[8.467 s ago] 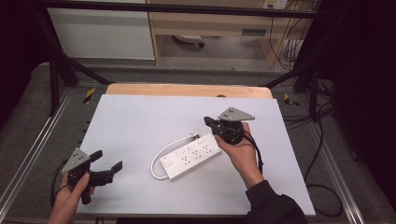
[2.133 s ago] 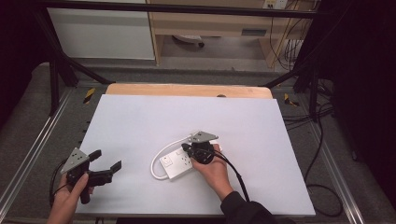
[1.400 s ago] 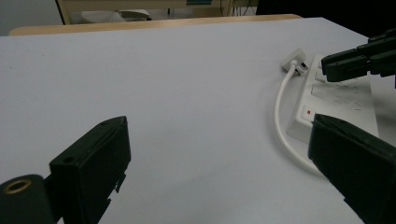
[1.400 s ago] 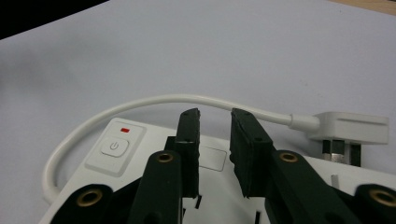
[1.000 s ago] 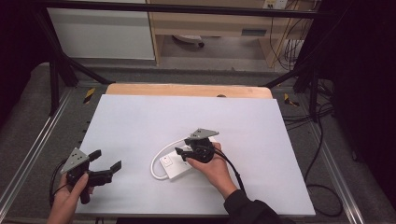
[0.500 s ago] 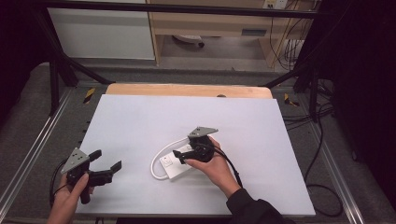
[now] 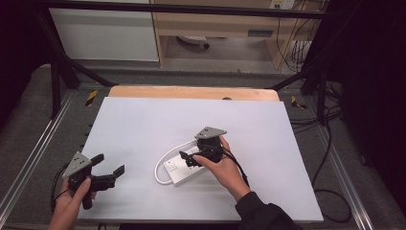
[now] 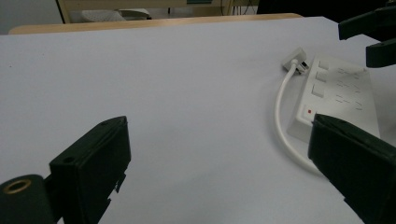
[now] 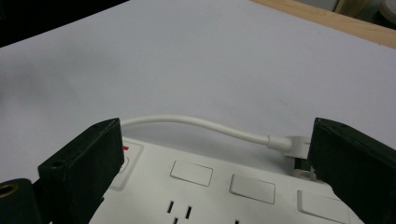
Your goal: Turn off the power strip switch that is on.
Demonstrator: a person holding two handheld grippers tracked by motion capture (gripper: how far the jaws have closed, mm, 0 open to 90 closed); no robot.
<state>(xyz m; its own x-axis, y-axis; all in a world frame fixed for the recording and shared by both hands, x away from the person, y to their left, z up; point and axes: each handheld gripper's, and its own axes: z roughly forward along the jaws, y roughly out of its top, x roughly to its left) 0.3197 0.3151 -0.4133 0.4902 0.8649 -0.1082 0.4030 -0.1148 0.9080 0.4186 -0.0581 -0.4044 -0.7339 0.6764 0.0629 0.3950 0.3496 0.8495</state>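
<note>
We could read no writing on the white power strip [image 9: 224,196]. Our right gripper [image 7: 192,158] hovered over it mid-table, jaws just opened wide, untouched. Our left gripper [image 7: 109,170] gaped empty, well apart.

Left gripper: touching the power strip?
Apart. The high view shows the left gripper open at the table's near left corner, with bare white table between it and the power strip.
</note>
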